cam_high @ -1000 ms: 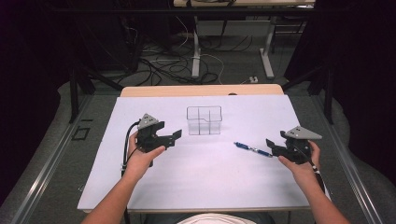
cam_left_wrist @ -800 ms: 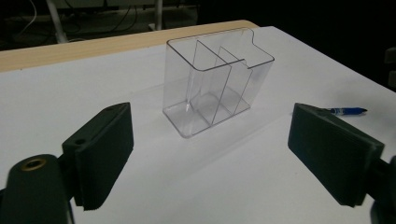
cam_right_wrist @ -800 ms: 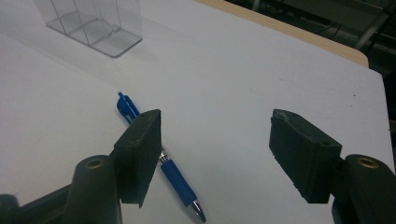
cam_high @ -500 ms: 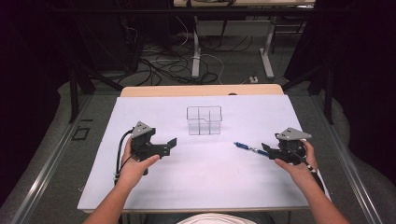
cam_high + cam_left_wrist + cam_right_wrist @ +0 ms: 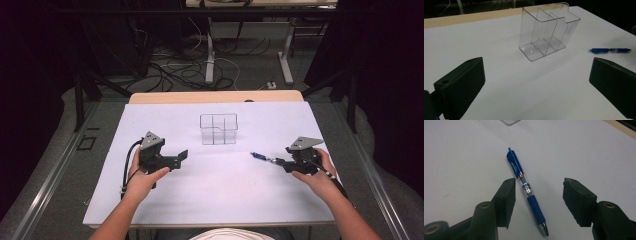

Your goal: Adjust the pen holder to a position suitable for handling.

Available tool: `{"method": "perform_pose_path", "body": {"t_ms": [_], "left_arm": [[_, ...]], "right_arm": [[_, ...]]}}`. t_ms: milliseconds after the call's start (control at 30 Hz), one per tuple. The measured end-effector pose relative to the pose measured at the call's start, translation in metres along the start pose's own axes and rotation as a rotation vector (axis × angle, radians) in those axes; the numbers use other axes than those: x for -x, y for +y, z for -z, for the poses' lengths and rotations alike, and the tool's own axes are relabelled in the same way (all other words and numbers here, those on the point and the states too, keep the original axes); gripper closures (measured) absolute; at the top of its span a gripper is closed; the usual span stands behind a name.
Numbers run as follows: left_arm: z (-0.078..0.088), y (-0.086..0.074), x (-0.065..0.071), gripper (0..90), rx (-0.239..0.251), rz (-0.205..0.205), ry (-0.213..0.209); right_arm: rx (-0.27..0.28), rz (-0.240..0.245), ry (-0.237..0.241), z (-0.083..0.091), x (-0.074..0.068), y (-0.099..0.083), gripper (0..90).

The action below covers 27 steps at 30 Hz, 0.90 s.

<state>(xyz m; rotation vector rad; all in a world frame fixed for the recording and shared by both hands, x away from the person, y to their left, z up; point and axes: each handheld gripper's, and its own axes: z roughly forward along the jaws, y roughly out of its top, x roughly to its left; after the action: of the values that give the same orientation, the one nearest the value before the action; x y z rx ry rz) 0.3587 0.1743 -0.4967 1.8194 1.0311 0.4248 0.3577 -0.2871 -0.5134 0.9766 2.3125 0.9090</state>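
Note:
A blue pen (image 5: 260, 156) lies flat on the white table, right of centre. My right gripper (image 5: 281, 162) reaches over its tip end. In the right gripper view the pen (image 5: 524, 182) lies between the two jaws of that gripper (image 5: 539, 195), which have just been closing and stand apart from it on both sides. A clear plastic holder (image 5: 218, 129) with several compartments stands upright at the middle back. My left gripper (image 5: 176, 161) hovers left of it with nothing between its jaws, which have just been opening wide. Its own view looks across its gripper (image 5: 536, 82) to the holder (image 5: 549, 32) and the pen (image 5: 610, 50).
The white table sheet (image 5: 210, 200) ends at a wooden strip (image 5: 215, 96) along the far edge. Beyond it are table legs and loose cables (image 5: 170, 70) on a dark floor. Both forearms come in from the near edge.
The left gripper has drawn back slightly toward the person and its jaws have spread wider. The right gripper has edged onto the pen and its jaws have narrowed around it.

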Motion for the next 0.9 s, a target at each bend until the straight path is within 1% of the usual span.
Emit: {"method": "perform_pose_path", "body": {"t_ms": [33, 67, 100, 133, 167, 200, 233, 267, 300, 333, 367, 400, 433, 500, 533, 567, 600, 633, 667, 700, 767, 800, 833, 867, 900], "left_arm": [[0.000, -0.001, -0.001, 0.1, 0.004, 0.004, 0.008], [0.000, -0.001, -0.001, 0.1, 0.004, 0.004, 0.008], [0.001, -0.002, -0.002, 0.1, 0.004, 0.002, 0.010], [0.001, -0.002, -0.004, 0.3, 0.003, 0.006, 0.010], [0.002, -0.003, -0.005, 0.3, 0.003, 0.008, 0.012], [0.002, -0.003, -0.005, 0.3, 0.003, 0.008, 0.012], [0.002, -0.003, -0.005, 0.4, 0.005, 0.018, 0.008], [0.002, -0.003, -0.006, 0.4, 0.002, 0.014, 0.011], [0.002, -0.003, -0.006, 0.4, 0.002, 0.014, 0.011], [0.002, -0.003, -0.006, 0.4, 0.002, 0.014, 0.011], [0.002, -0.003, -0.007, 0.4, 0.005, 0.011, 0.012], [0.002, -0.003, -0.007, 0.4, 0.003, 0.011, 0.011], [0.002, -0.004, -0.007, 0.5, 0.001, 0.015, 0.012], [0.001, -0.004, -0.007, 0.6, 0.000, 0.015, 0.014], [0.001, -0.004, -0.008, 0.7, -0.001, 0.014, 0.015], [0.001, -0.005, -0.008, 0.8, -0.003, 0.018, 0.016], [0.001, -0.005, -0.008, 0.9, -0.003, 0.018, 0.016], [0.001, -0.005, -0.008, 0.9, -0.002, 0.014, 0.018], [0.000, -0.005, -0.009, 1.2, -0.003, 0.011, 0.019], [0.000, -0.005, -0.009, 1.3, -0.003, 0.010, 0.020], [0.000, -0.005, -0.009, 1.3, -0.004, 0.011, 0.020], [0.000, -0.005, -0.009, 1.3, -0.003, 0.012, 0.021], [0.000, -0.005, -0.009, 1.3, -0.002, 0.011, 0.021], [0.000, -0.005, -0.009, 1.3, -0.003, 0.011, 0.022], [0.000, -0.005, -0.009, 1.3, -0.003, 0.011, 0.022]], "right_arm": [[-0.044, 0.050, 0.004, -0.002, -0.001, 0.004, 45.4], [-0.044, 0.050, 0.004, -0.002, -0.001, 0.004, 45.4], [-0.065, 0.077, 0.008, -0.003, -0.001, 0.007, 45.8], [-0.106, 0.110, 0.023, -0.005, -0.001, 0.012, 46.1], [-0.126, 0.132, 0.031, -0.007, 0.000, 0.014, 46.1], [-0.151, 0.142, 0.041, -0.008, -0.001, 0.016, 46.4], [-0.170, 0.159, 0.048, -0.009, 0.000, 0.019, 46.5], [-0.177, 0.175, 0.057, -0.012, 0.000, 0.020, 46.9], [-0.177, 0.175, 0.057, -0.012, 0.000, 0.020, 46.9], [-0.215, 0.178, 0.068, -0.012, -0.001, 0.023, 46.9], [-0.224, 0.200, 0.076, -0.014, 0.000, 0.025, 46.9], [-0.244, 0.205, 0.071, -0.015, 0.000, 0.027, 46.9], [-0.241, 0.201, 0.090, -0.017, 0.000, 0.028, 46.9], [-0.283, 0.218, 0.104, -0.018, 0.002, 0.033, 46.9], [-0.227, 0.213, 0.111, -0.023, 0.002, 0.032, 46.9], [-0.284, 0.236, 0.111, -0.023, 0.003, 0.037, 46.9], [-0.284, 0.236, 0.111, -0.023, 0.003, 0.037, 46.9], [-0.550, 0.291, 0.109, -0.012, 0.005, 0.053, 47.2], [-0.401, 0.258, 0.121, -0.022, 0.004, 0.045, 48.2], [-0.343, 0.258, 0.110, -0.026, 0.004, 0.043, 49.2], [-0.350, 0.257, 0.115, -0.027, 0.004, 0.044, 50.0], [-0.365, 0.257, 0.135, -0.029, 0.005, 0.045, 51.1], [-0.365, 0.257, 0.135, -0.029, 0.005, 0.045, 51.1], [-0.366, 0.242, 0.139, -0.031, 0.005, 0.045, 52.2], [-0.368, 0.240, 0.140, -0.033, 0.005, 0.045, 52.8]]}}
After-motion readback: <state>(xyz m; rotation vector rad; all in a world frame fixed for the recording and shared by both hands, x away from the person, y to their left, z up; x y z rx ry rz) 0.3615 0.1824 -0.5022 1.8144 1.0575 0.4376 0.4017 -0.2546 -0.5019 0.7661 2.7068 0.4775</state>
